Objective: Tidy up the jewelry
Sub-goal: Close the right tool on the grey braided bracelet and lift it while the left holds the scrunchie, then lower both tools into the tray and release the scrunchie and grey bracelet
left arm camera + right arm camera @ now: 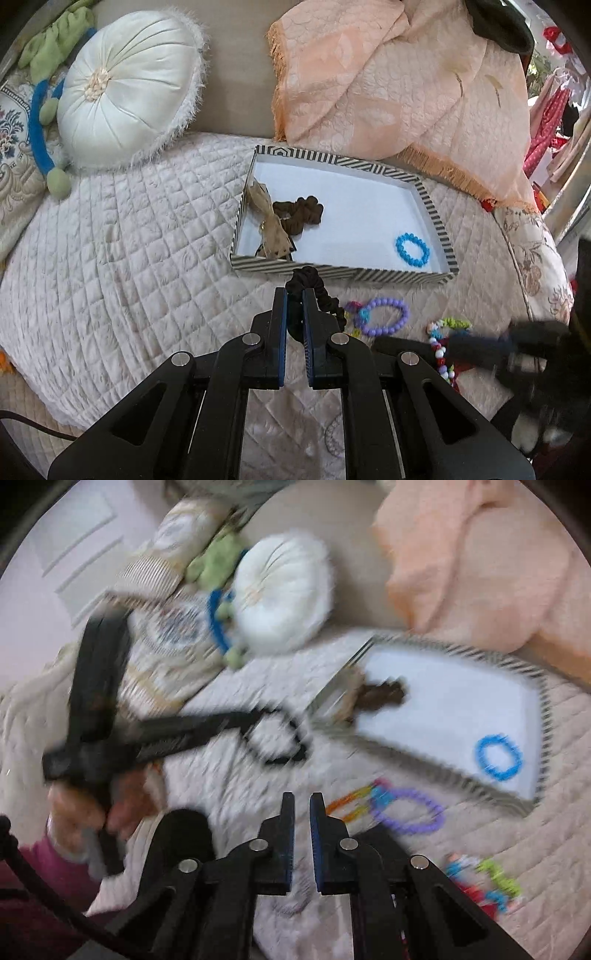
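My left gripper (295, 295) is shut on a black scrunchie (320, 291) and holds it just in front of the striped tray (343, 275). The tray holds a brown scrunchie (301, 214), a beige bow clip (267, 218) and a blue bead bracelet (413, 250). A purple bead bracelet (384, 315) and a multicoloured bead string (443, 343) lie on the quilt before the tray. My right gripper (302, 801) is shut and empty, above the quilt near the purple bracelet (408, 812). The right wrist view is blurred; it shows the left gripper (255, 716) with the scrunchie (277, 738).
A white round cushion (125, 85) and a green and blue plush toy (48, 110) lie at the back left. A peach fringed blanket (388, 81) lies behind the tray. The quilted bedspread (129, 258) stretches out to the left.
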